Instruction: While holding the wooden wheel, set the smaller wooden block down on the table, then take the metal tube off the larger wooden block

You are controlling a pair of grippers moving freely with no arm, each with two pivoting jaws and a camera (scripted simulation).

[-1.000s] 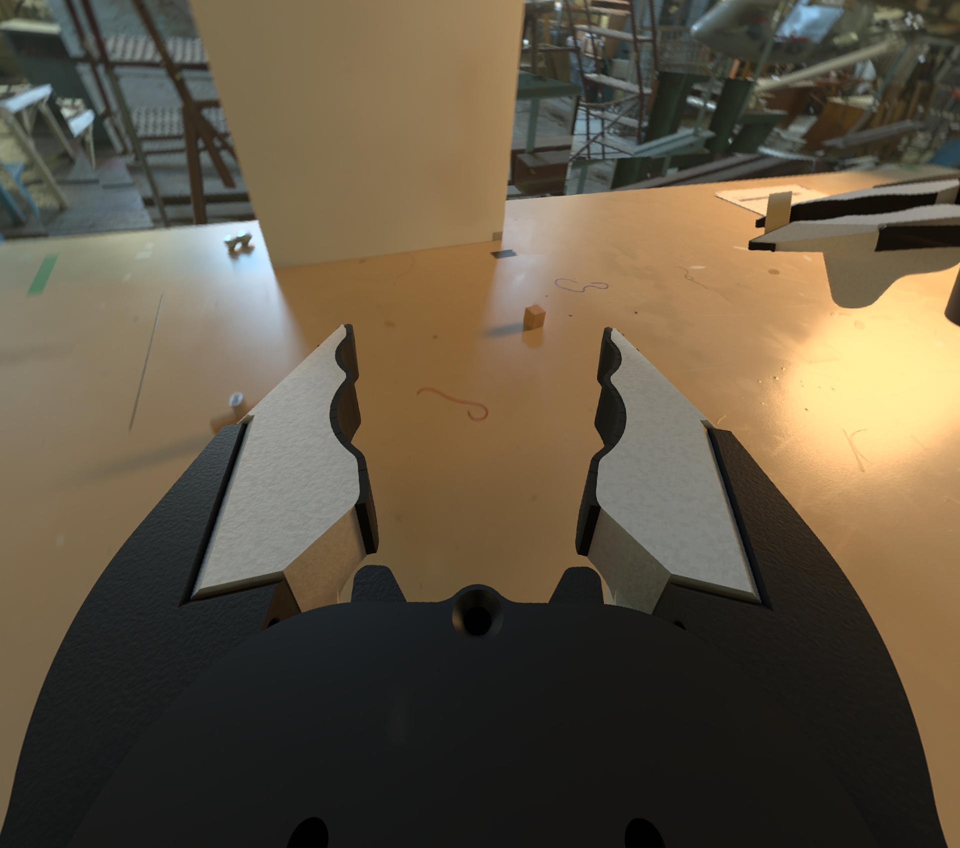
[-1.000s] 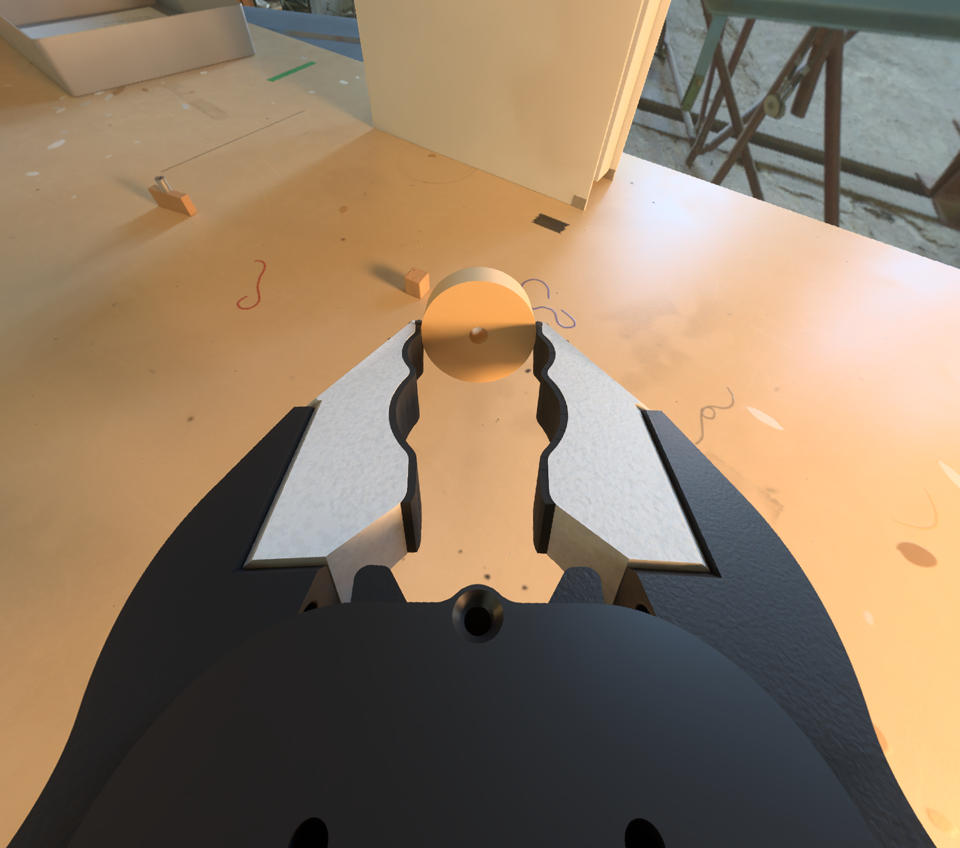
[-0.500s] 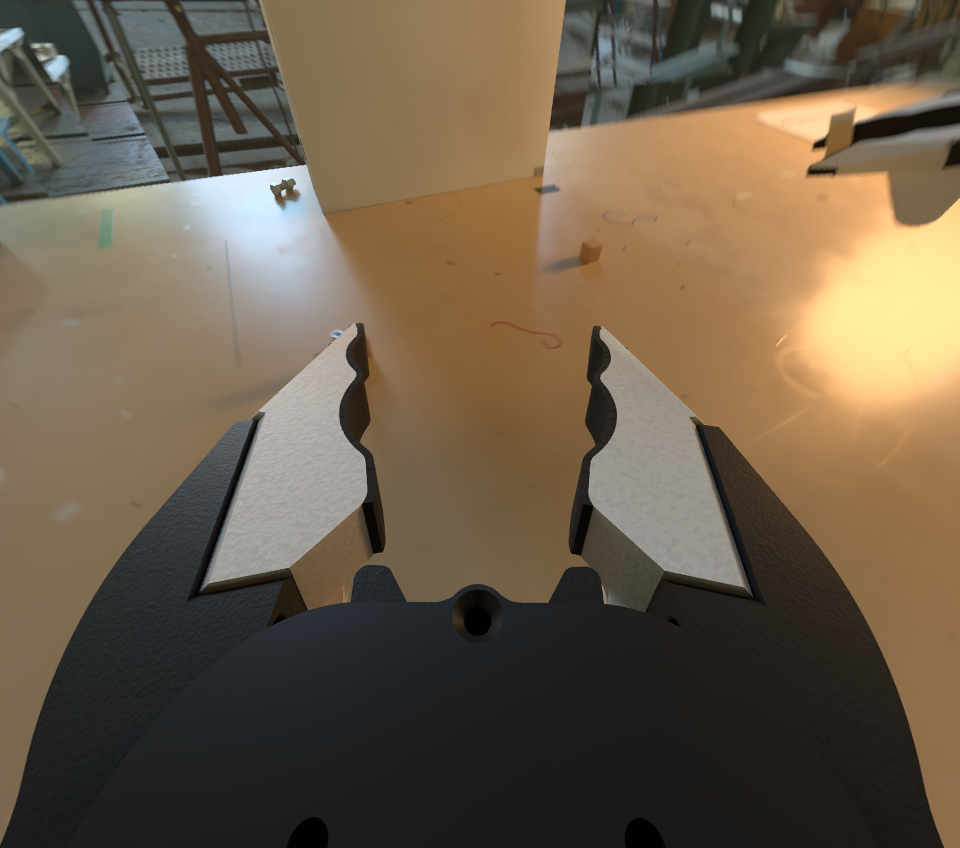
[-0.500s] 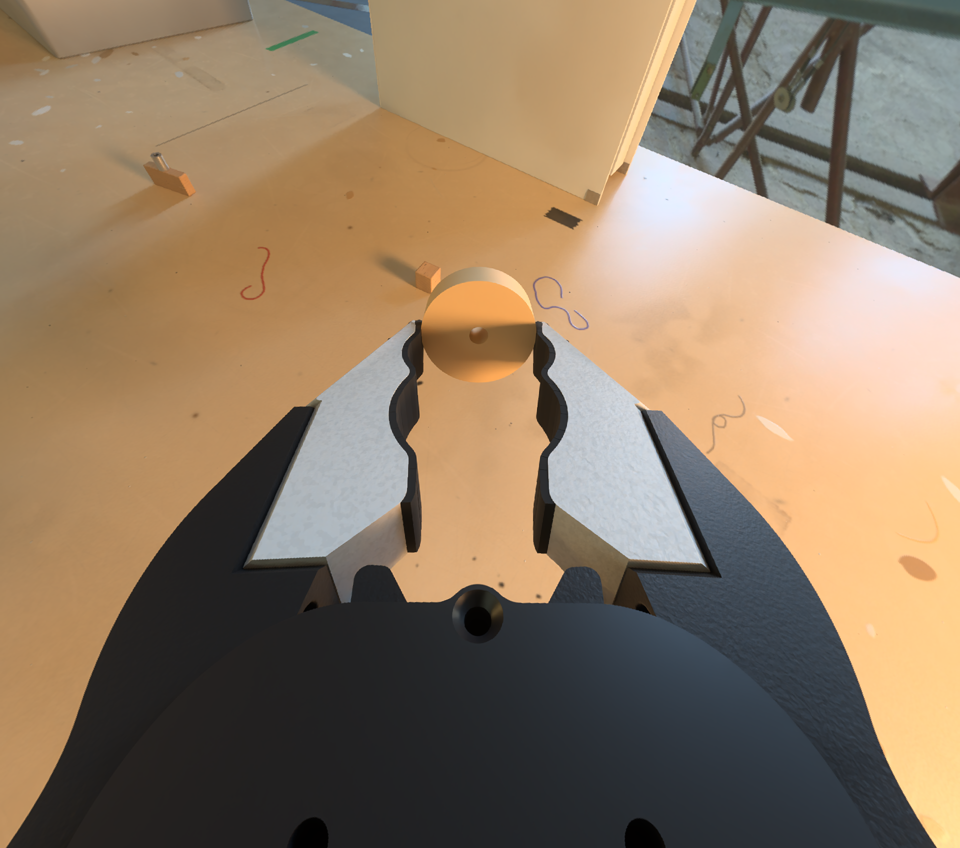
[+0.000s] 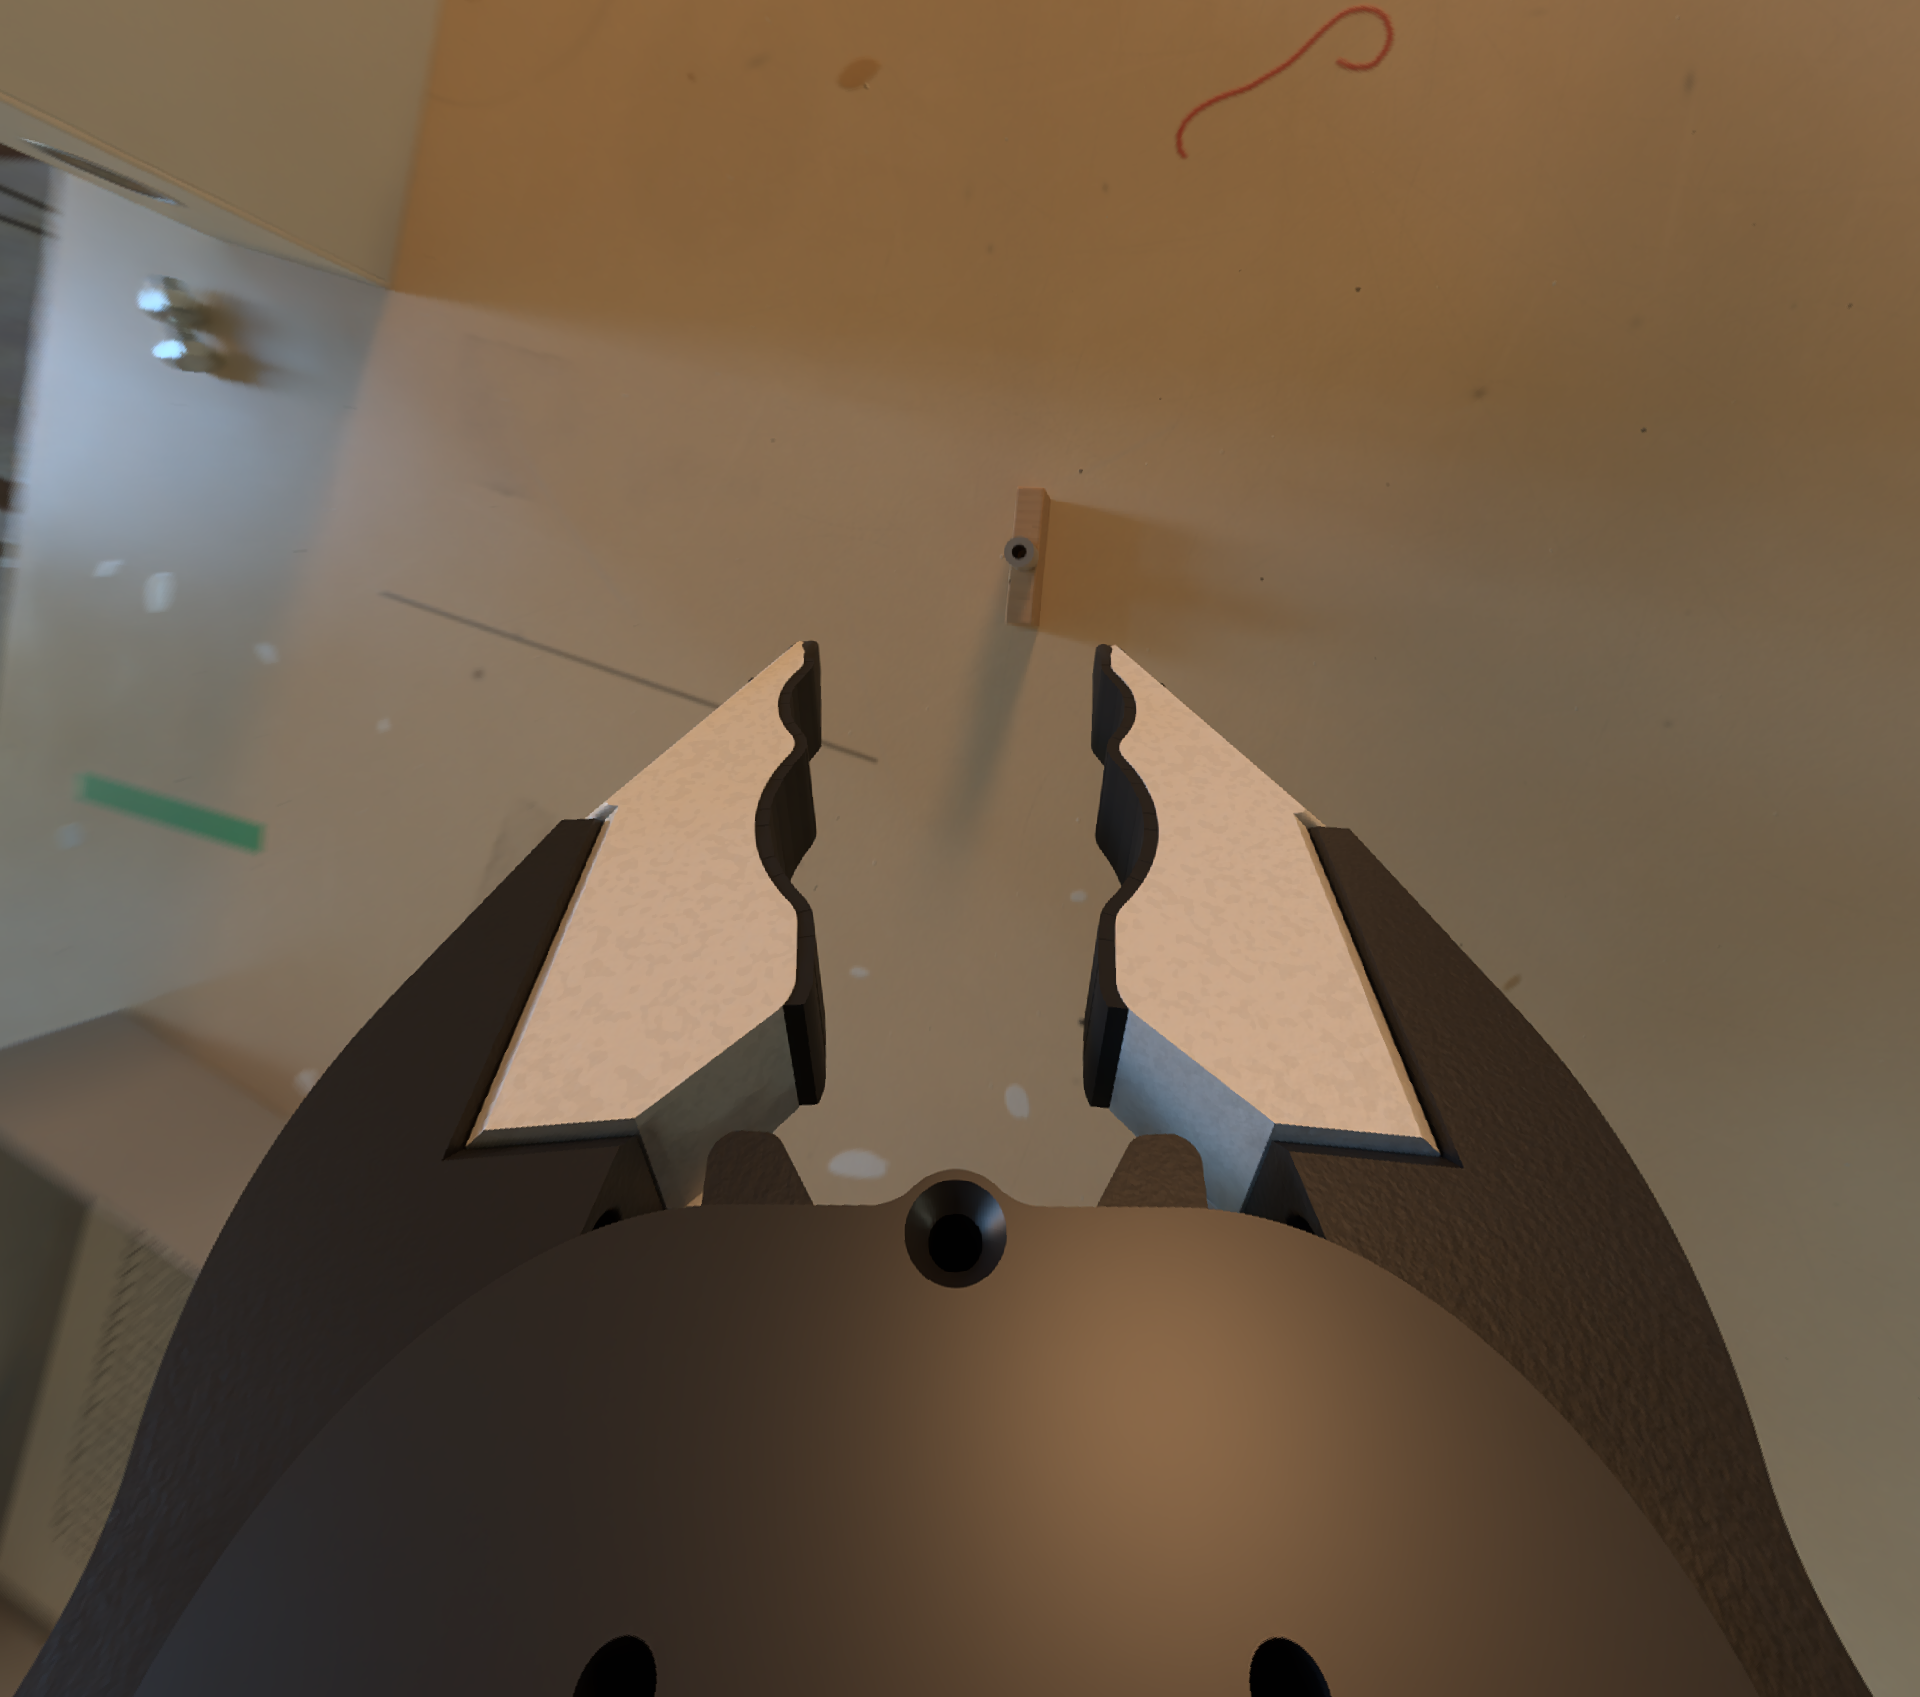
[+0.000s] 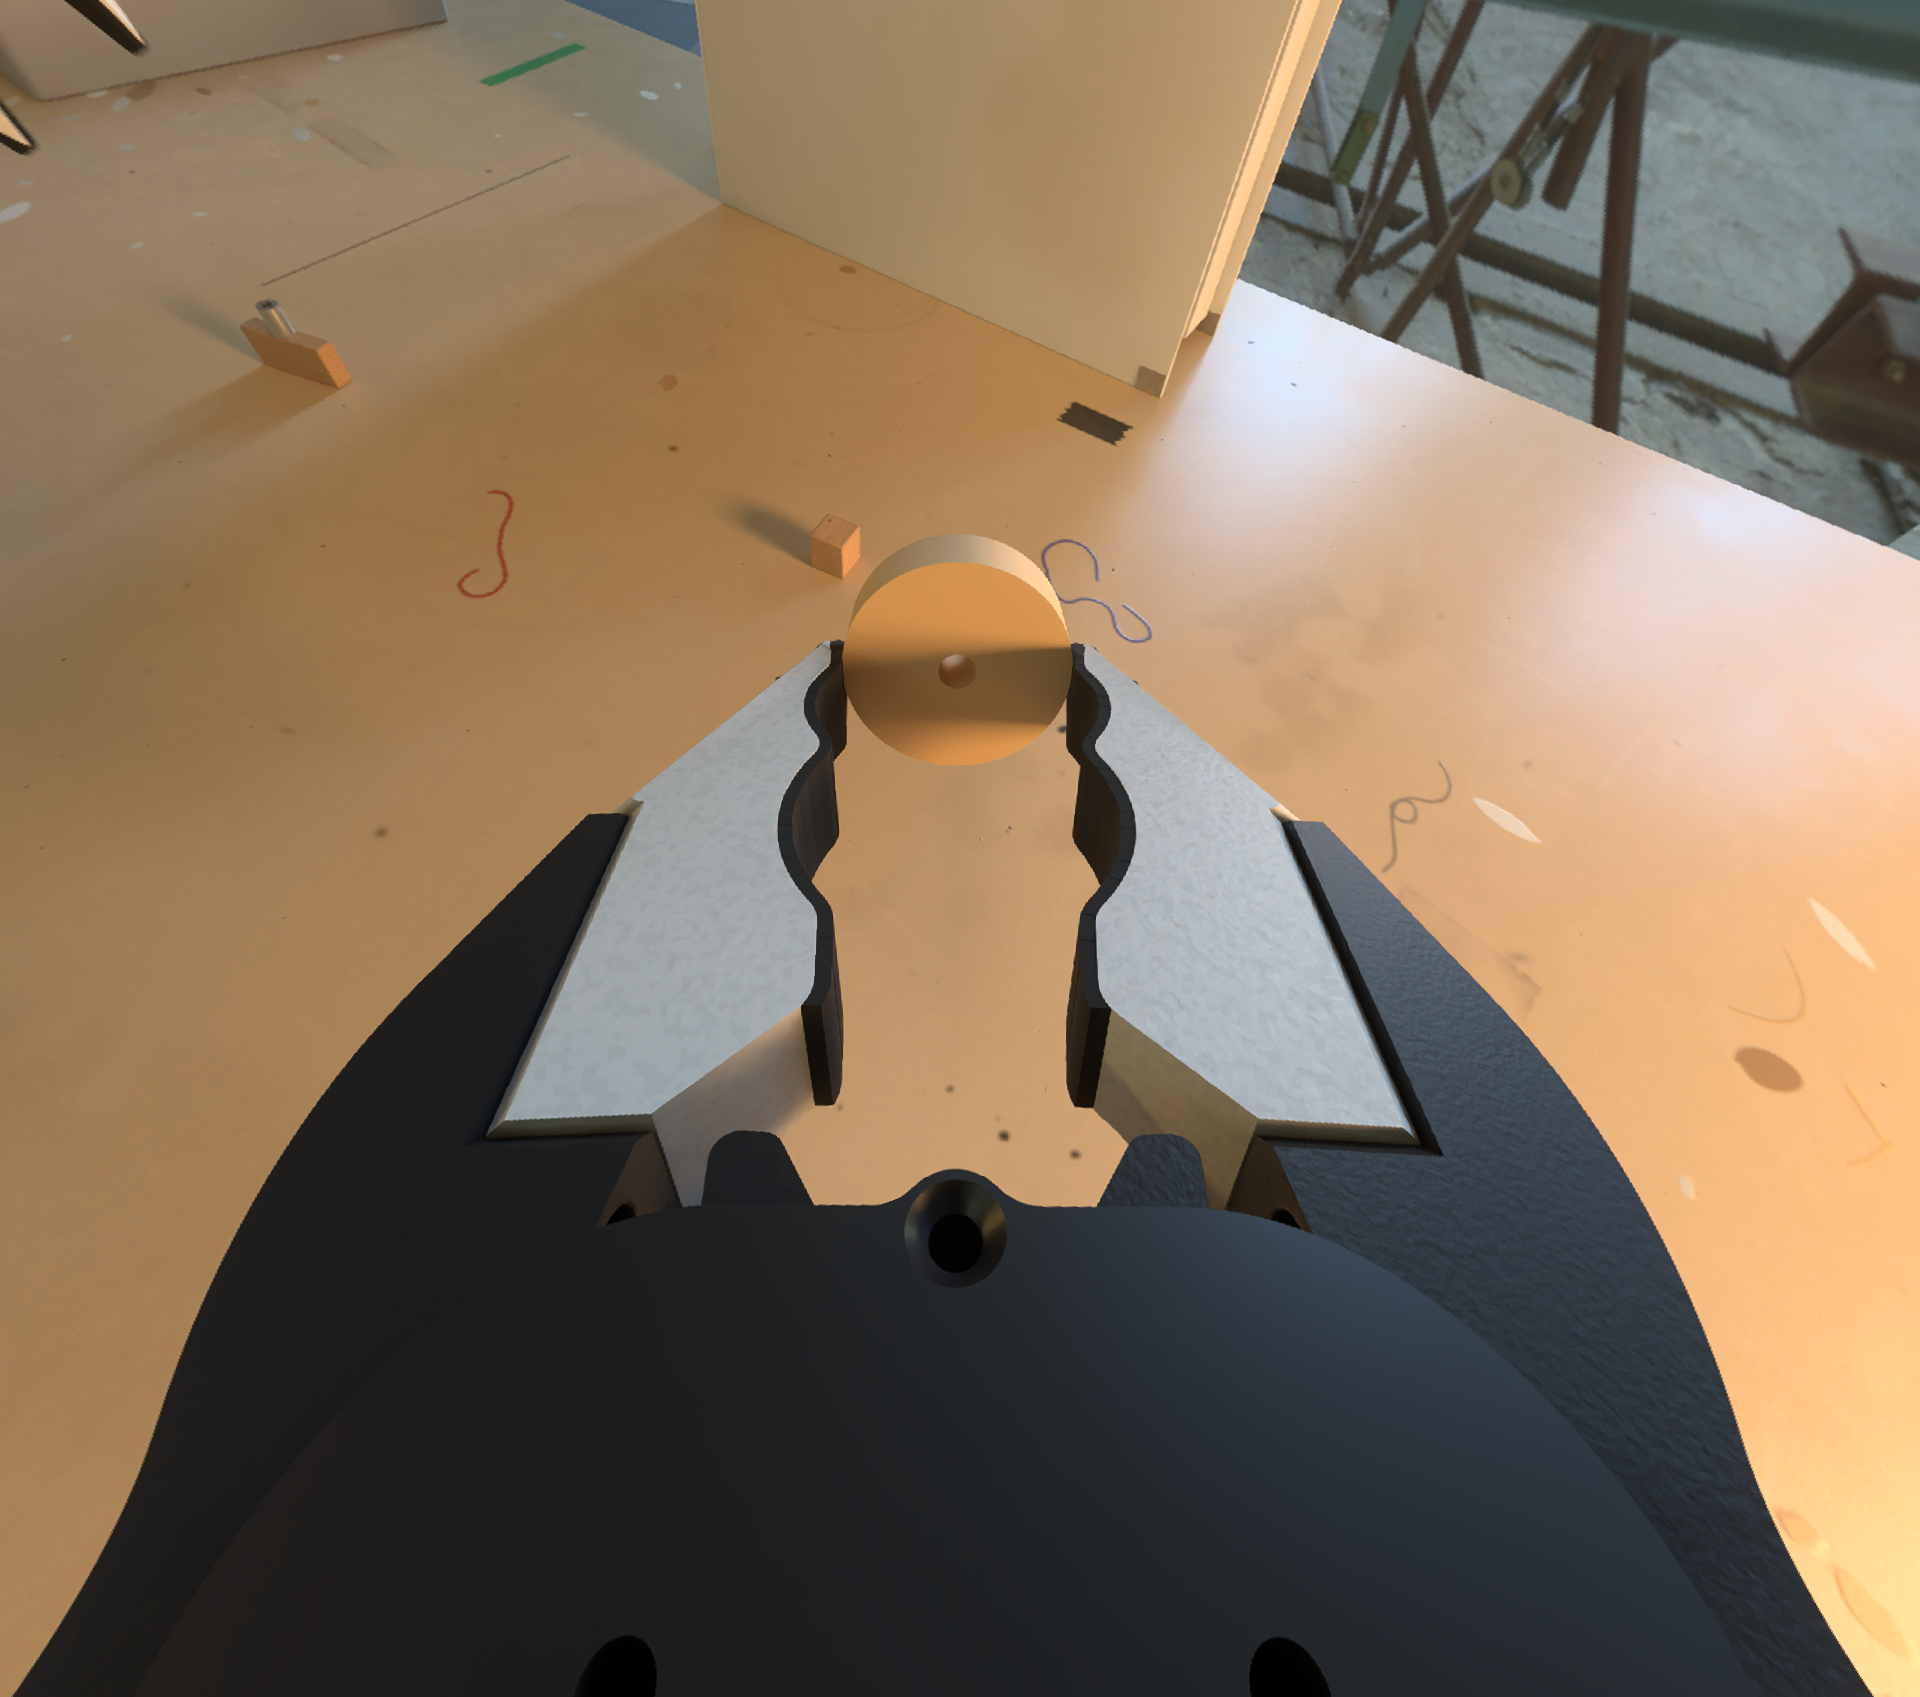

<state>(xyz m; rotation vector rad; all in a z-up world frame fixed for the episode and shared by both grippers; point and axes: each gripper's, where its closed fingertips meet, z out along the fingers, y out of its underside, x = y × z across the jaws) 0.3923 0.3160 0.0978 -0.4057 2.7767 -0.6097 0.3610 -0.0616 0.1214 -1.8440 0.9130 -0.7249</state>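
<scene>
metal tube [image 5: 1019, 551] upright, short, silvery

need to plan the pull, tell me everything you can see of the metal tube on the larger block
The metal tube is a short, silvery, hollow cylinder with a dark open bore, standing upright in the larger wooden block near one end. In the right wrist view it pokes up above the block's top face. The block lies flat on the table. Nothing else touches the tube; the open left tool hovers above it, looking almost straight down, with the tube just ahead of its tips.
</scene>
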